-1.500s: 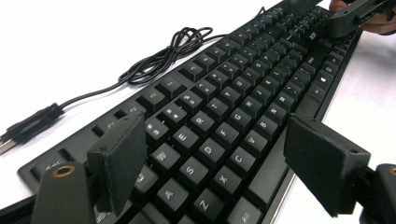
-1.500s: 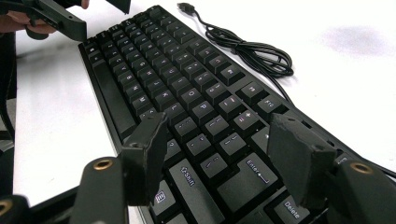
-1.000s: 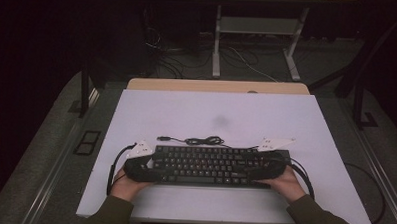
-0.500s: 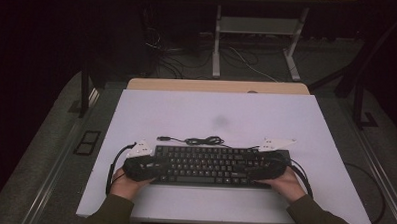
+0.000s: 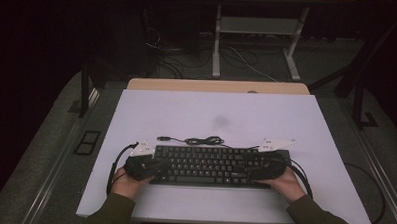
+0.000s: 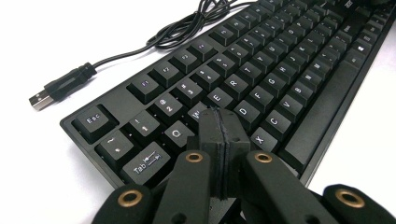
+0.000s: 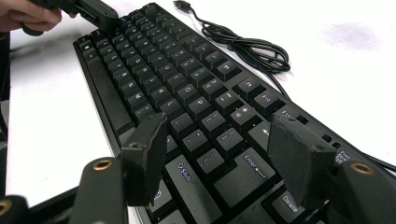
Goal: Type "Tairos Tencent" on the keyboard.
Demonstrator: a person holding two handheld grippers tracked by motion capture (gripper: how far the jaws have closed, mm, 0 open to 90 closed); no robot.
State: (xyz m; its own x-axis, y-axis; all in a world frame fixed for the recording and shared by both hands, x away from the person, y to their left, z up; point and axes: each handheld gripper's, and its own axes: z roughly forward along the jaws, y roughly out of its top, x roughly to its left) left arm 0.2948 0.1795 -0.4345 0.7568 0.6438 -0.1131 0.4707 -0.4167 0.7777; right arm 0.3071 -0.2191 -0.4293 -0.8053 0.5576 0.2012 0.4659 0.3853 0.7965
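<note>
A black keyboard (image 5: 209, 165) lies on the white table top (image 5: 216, 107) near its front edge. Its black cable (image 5: 203, 140) is coiled just behind it and ends in a USB plug (image 6: 56, 88). My left gripper (image 5: 154, 165) rests over the keyboard's left end. Its jaws have just been closing and now meet above the letter keys (image 6: 223, 123), with nothing between them. My right gripper (image 5: 252, 171) hovers over the right end. It is open, and its jaws (image 7: 219, 135) stand apart above the Enter and Shift keys without gripping anything.
A faint grey smudge (image 5: 220, 122) marks the table behind the keyboard. A wooden strip (image 5: 217, 86) runs along the far edge. Beyond it a metal desk frame (image 5: 256, 39) and loose cables (image 5: 178, 56) lie on the dark floor.
Both hands have kept their places at the keyboard's two ends. The keyboard and its cable have not moved.
</note>
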